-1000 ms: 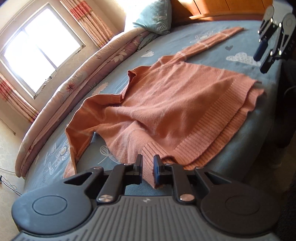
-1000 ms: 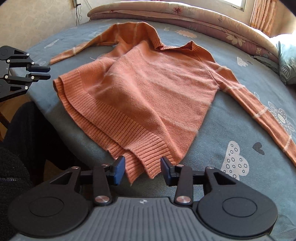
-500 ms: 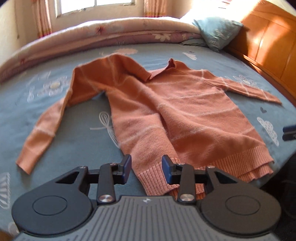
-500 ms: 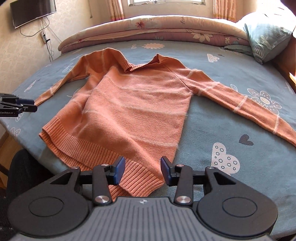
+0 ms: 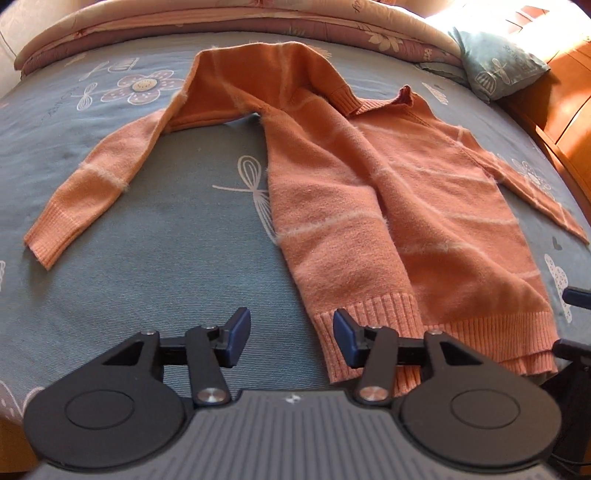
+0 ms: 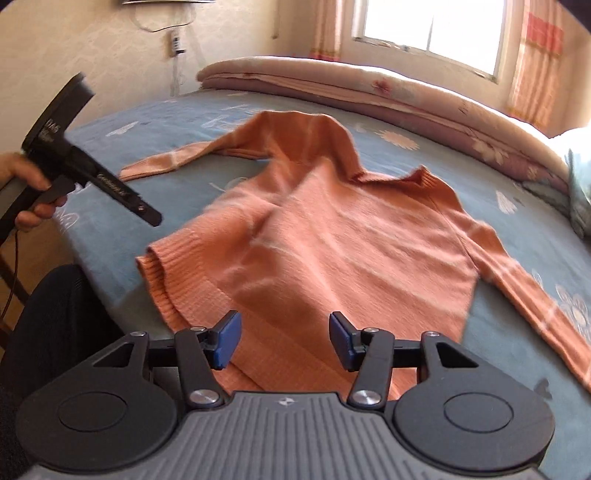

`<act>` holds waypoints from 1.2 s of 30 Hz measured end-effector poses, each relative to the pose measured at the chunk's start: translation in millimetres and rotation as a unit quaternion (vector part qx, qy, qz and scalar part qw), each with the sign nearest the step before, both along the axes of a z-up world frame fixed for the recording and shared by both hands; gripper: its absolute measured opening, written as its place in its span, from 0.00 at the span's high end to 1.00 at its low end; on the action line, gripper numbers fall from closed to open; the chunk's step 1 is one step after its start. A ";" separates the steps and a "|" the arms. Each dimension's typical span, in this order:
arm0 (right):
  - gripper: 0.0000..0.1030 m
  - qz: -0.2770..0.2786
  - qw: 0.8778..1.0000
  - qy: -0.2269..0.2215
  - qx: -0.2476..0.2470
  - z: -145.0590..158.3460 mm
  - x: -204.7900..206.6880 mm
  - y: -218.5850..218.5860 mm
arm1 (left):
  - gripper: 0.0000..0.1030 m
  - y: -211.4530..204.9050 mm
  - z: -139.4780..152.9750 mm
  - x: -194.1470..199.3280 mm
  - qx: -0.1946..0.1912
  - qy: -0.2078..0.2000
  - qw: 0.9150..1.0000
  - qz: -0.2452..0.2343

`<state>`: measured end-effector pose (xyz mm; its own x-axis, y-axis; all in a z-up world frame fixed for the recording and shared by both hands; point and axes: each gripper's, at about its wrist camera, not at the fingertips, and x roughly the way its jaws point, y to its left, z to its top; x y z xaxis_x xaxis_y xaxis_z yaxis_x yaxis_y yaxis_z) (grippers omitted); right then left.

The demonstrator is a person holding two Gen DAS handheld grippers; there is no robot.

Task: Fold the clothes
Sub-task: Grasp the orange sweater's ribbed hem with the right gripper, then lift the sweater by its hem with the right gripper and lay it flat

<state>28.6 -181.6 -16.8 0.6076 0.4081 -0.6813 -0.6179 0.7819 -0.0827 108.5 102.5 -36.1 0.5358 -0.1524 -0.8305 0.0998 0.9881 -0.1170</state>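
Observation:
An orange sweater (image 5: 369, 206) with pale stripes lies flat on the blue bed sheet (image 5: 166, 266), hem towards me, both sleeves spread out. My left gripper (image 5: 291, 339) hovers at the hem's left corner with its jaws opening; the ribbed edge lies by the right pad and is not pinched. In the right wrist view the sweater (image 6: 332, 240) fills the middle. My right gripper (image 6: 284, 339) hangs over the hem, jaws opening, cloth below the gap and not gripped. The left gripper (image 6: 149, 216) shows at the left, held by a hand (image 6: 26, 184).
A rolled quilt (image 5: 258, 18) lines the bed's far side. A blue pillow (image 5: 498, 62) leans on the wooden headboard (image 5: 565, 96). The person's dark-clothed leg (image 6: 55, 314) stands at the bed's near edge. A window (image 6: 428, 33) with curtains is behind.
My left gripper let go of the hem corner, opened and rolled level. My right gripper slid left along the hem and opened wider. The sweater now lies flatter.

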 end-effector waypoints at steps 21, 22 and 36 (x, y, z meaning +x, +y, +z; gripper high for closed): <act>0.39 0.217 0.910 -0.209 -0.285 -64.6 -34.1 168.0 | 0.29 27.0 -1.9 -39.7 0.078 -0.075 0.994 -0.029; 0.39 0.219 0.906 -0.212 -0.292 -66.7 -34.6 172.1 | 0.29 27.8 -2.7 -40.6 0.079 -0.075 0.993 -0.033; 0.38 0.189 0.874 -0.255 -0.367 -77.7 -23.9 159.6 | 0.28 26.6 -13.4 -47.3 0.094 -0.085 0.991 -0.050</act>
<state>4.7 -22.0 -94.5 0.8254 0.2124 -0.5230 -0.5565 0.1504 -0.8171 61.2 129.1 -49.5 0.6598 -0.0624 -0.7488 0.2005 0.9750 0.0955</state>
